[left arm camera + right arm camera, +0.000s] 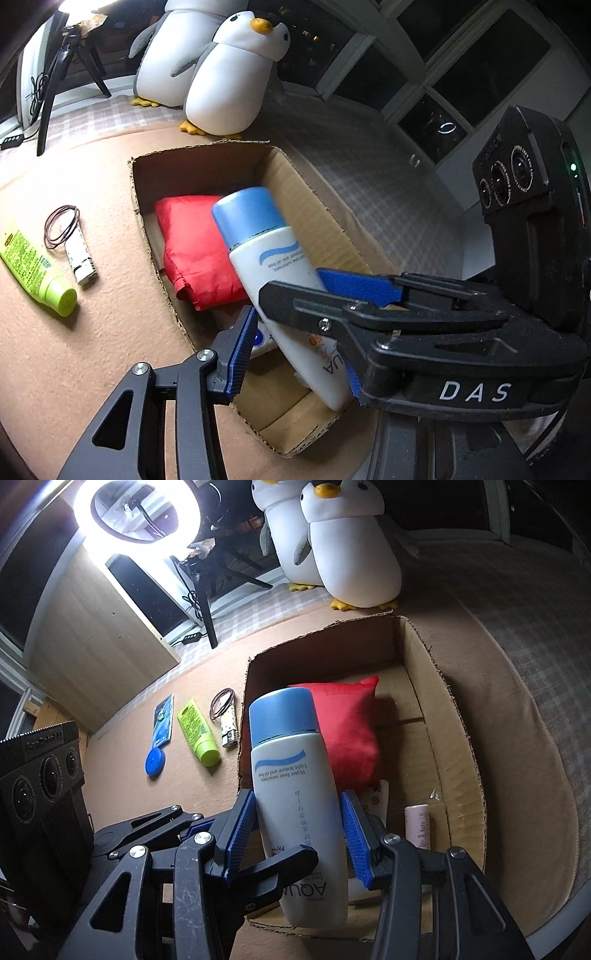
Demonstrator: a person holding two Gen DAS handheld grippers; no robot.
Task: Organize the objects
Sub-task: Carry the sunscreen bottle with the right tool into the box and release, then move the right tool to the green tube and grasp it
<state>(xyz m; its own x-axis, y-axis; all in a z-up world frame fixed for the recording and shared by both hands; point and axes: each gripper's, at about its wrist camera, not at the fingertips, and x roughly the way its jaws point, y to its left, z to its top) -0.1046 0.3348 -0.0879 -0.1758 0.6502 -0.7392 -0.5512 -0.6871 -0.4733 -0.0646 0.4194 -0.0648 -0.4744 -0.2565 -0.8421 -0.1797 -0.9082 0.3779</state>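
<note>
White plastic sunscreen bottle with a blue cap (291,775) hangs tilted over the near end of an open brown cardboard box (454,738), cap pointing away. The right gripper (297,827) has it clamped at mid-body, one ribbed blue pad (240,830) pressed on each flank. The left gripper (295,325) comes in crosswise at the same height. One of its fingers lies across the bottle's face, but whether its jaws grip or merely straddle cannot be told.

The bottle looks rigid, smooth and probably slick, light to moderate in weight. The flat-sided waist is likely the safest hold, since the rounded cap would tend to slip.

Below it in the box lie a pale pink tube (417,823) and, further in, a red fabric cushion (351,731). On the tan blanket left of the box wait a round blue lid (154,761), a lime-green tube (197,731) and brown hair ties (221,703). Two white plush penguins (351,554) sit beyond.
</note>
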